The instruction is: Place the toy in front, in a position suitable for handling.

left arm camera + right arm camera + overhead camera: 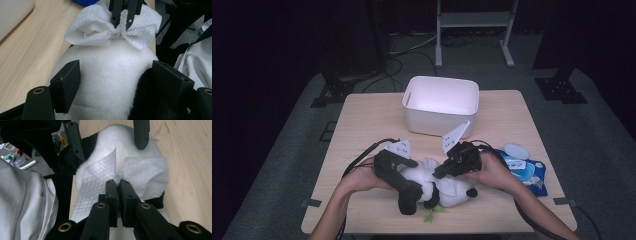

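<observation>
The plush panda (432, 186) lies on the table (362, 125) near its front edge, about midway along it. The left gripper (408, 200) has its jaws set wide, clamped on either side of the panda's body. The right gripper (439, 172) has its jaws together, pinching a white wipe (100, 27) that rests against the panda's white fur. A white bin (440, 105) stands toward the back edge; a blue wipes pack (527, 170) lies toward the right edge.
</observation>
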{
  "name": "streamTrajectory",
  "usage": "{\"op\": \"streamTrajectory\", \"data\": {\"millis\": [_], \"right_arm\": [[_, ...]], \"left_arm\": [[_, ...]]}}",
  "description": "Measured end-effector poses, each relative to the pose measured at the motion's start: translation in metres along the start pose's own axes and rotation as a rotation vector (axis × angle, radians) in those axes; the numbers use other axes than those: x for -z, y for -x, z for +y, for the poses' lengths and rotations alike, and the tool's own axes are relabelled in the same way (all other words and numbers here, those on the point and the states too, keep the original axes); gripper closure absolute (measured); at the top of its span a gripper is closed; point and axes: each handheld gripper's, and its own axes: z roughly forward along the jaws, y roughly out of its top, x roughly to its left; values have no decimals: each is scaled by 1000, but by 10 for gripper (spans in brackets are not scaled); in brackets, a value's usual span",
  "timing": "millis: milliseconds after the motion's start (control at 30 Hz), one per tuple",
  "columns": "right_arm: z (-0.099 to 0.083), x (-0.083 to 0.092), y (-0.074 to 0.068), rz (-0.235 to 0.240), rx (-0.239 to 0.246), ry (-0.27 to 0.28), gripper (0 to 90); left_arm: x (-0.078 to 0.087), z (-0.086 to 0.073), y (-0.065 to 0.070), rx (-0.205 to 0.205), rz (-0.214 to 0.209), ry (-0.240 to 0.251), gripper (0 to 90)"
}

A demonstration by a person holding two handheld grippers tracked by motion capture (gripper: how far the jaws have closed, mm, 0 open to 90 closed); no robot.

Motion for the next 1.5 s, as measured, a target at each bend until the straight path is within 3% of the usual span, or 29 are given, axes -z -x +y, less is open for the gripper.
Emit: {"op": "streamTrajectory", "data": {"millis": [167,567,800,1033,1133,1500], "right_arm": [[-7,7,-1,-18,-10,-20,849],[-45,36,1,-49,-86,20,848],[-42,31,-1,-36,-76,39,848],[-21,13,-7,-4,-28,19,847],[-18,12,-9,-14,-15,0,847],[-52,43,-6,-68,-80,54,847]], "left_arm": [[0,-3,4,-3,4,12,241],[-1,-5,8,-19,9,12,242],[-2,-4,8,-10,19,14,241],[-2,-4,4,7,23,24,242],[-2,-5,1,19,18,30,242],[-2,-4,-7,56,27,35,242]]}}
